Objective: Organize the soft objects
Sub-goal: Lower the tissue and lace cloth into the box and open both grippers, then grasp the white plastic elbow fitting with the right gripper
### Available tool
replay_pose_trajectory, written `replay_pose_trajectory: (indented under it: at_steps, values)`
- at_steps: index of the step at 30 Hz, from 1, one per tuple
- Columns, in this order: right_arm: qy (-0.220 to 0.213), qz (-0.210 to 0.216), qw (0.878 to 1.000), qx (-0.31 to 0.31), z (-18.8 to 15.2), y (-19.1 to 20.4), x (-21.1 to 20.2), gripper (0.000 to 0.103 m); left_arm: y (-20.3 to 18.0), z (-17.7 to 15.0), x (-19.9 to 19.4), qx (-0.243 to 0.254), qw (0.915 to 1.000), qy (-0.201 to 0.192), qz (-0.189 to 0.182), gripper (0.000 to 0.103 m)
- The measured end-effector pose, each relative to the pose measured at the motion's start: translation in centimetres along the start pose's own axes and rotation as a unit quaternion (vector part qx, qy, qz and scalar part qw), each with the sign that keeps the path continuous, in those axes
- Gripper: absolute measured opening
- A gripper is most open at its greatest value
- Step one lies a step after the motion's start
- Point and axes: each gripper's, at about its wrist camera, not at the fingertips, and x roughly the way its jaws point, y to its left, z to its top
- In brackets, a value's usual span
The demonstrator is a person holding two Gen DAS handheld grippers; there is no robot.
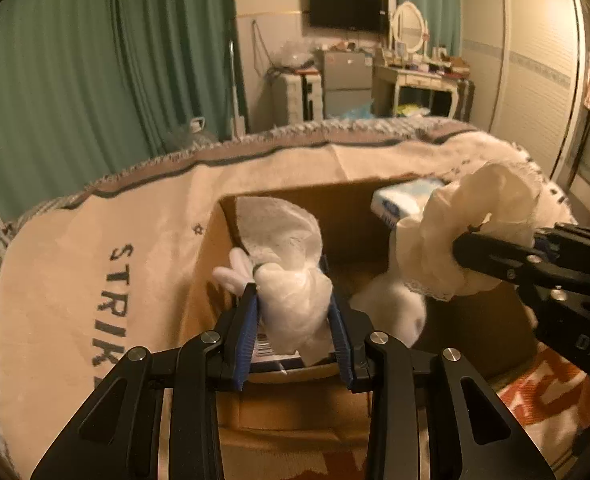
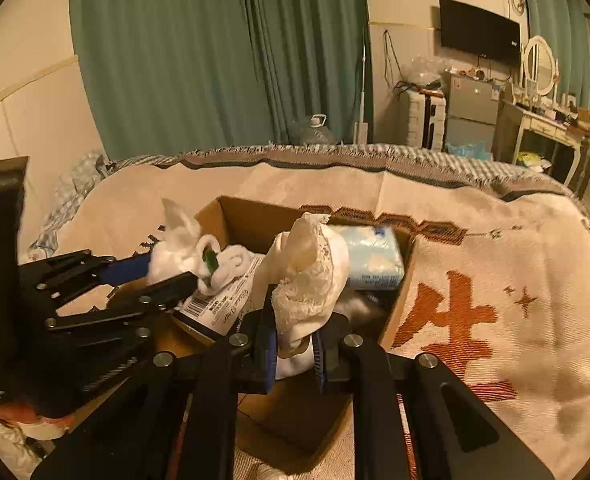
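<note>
An open cardboard box (image 1: 211, 256) (image 2: 231, 210) sits on the bed. My left gripper (image 1: 295, 312) (image 2: 163, 276) is shut on a white sheer bundle (image 1: 295, 300) (image 2: 179, 248) tied with a green band, held over the box's left side. My right gripper (image 2: 293, 332) (image 1: 467, 252) is shut on a cream lace-trimmed scrunchie (image 2: 309, 272) (image 1: 475, 220), held over the box's right side. Inside the box lie a blue tissue pack (image 1: 399, 200) (image 2: 373, 256), a white plush piece (image 1: 391, 308) and a labelled packet (image 2: 223, 304).
A cream blanket (image 2: 495, 280) (image 1: 75, 280) with dark lettering and orange characters covers the bed. Green curtains (image 2: 215, 60) hang behind. A wall TV (image 1: 347, 6), small fridge (image 1: 345, 80), dressing table (image 1: 415, 76) and wardrobe (image 1: 535, 60) stand beyond the bed.
</note>
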Motion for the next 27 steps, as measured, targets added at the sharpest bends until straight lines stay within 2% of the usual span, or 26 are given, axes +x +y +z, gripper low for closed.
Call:
replay_pose_trajectory:
  at_steps: [2, 4, 6, 7, 8, 10, 12, 18, 22, 24, 25, 27]
  values:
    - [-0.003, -0.003, 1.0, 0.0, -0.2, -0.3, 0.4, 0.02, 0.2, -0.1, 0.7, -0.004, 1.0, 0.003, -0.001, 0.035]
    - [-0.005, -0.009, 1.0, 0.004, -0.3, -0.6, 0.3, 0.044, 0.1, -0.2, 0.8, -0.005, 0.9999, 0.004, 0.012, 0.036]
    - [-0.014, -0.011, 1.0, 0.009, -0.3, -0.8, -0.3, 0.05, 0.0, -0.1, 0.7, -0.006, 0.9995, 0.004, 0.031, 0.037]
    - [-0.025, -0.009, 1.0, 0.013, -0.1, -0.8, -1.1, 0.05, 0.2, -0.1, 0.7, -0.008, 0.9994, 0.004, 0.034, 0.041]
    - [-0.032, -0.006, 0.999, 0.015, 0.1, -0.9, -1.7, 0.05, 0.3, -0.1, 0.7, -0.01, 0.9993, 0.004, 0.036, 0.052]
    - [-0.051, -0.003, 0.998, 0.019, 0.6, -0.8, -3.2, 0.056, 0.6, 0.0, -0.2, -0.018, 0.9989, -0.004, 0.043, 0.062]
    - [-0.063, -0.009, 0.998, 0.016, 1.1, -0.6, -4.8, 0.059, 0.8, 0.2, -1.2, -0.02, 0.9987, -0.012, 0.045, 0.062]
    - [-0.095, -0.034, 0.995, -0.003, 2.2, 1.2, -11.2, 0.064, 0.6, 1.3, -7.8, -0.01, 0.9968, -0.055, 0.058, 0.062]
    - [-0.113, -0.059, 0.992, -0.026, 2.3, 3.2, -16.8, 0.071, 0.1, 1.5, -14.9, 0.0, 0.9924, -0.107, 0.061, 0.062]
    - [-0.115, -0.071, 0.99, -0.037, 2.0, 4.2, -19.2, 0.078, 0.2, 1.4, -17.5, 0.002, 0.9901, -0.126, 0.062, 0.073]
    - [-0.115, -0.079, 0.989, -0.044, 1.7, 4.8, -20.8, 0.081, 0.1, 1.1, -19.3, 0.001, 0.988, -0.141, 0.062, 0.085]
    - [-0.115, -0.088, 0.988, -0.051, 1.1, 5.7, -22.7, 0.086, 0.0, 0.4, -22.0, 0.001, 0.9835, -0.169, 0.065, 0.088]
